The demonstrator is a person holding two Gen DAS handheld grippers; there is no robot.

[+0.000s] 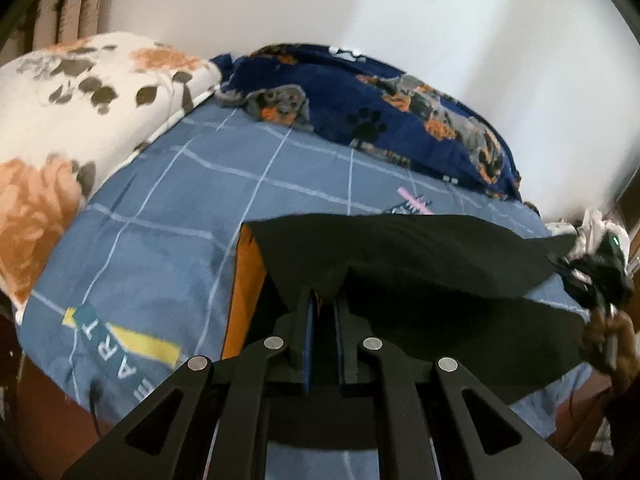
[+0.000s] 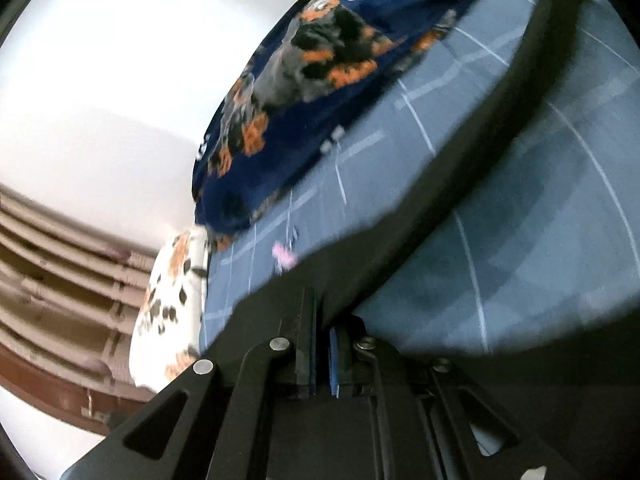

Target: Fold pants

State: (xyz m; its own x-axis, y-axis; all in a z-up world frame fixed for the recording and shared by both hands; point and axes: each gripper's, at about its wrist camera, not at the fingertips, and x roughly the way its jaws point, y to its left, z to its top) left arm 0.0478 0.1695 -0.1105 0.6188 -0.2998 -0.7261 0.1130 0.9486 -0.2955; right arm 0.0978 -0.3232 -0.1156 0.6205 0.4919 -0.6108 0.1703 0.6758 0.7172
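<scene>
The left hand-held gripper [image 1: 323, 300] is clamped on the black pants [image 1: 420, 248], as is the right hand-held gripper [image 2: 322, 312]. Stretched above the bed [image 1: 168, 208], the cloth spans toward 3 o'clock. Keeping both edges taut and level should fold it squarely.

The black pants [image 1: 420, 256] drape over both grippers' fingertips, hiding them. In the right wrist view the pants [image 2: 460, 184] are motion-blurred and run off the top edge.
</scene>
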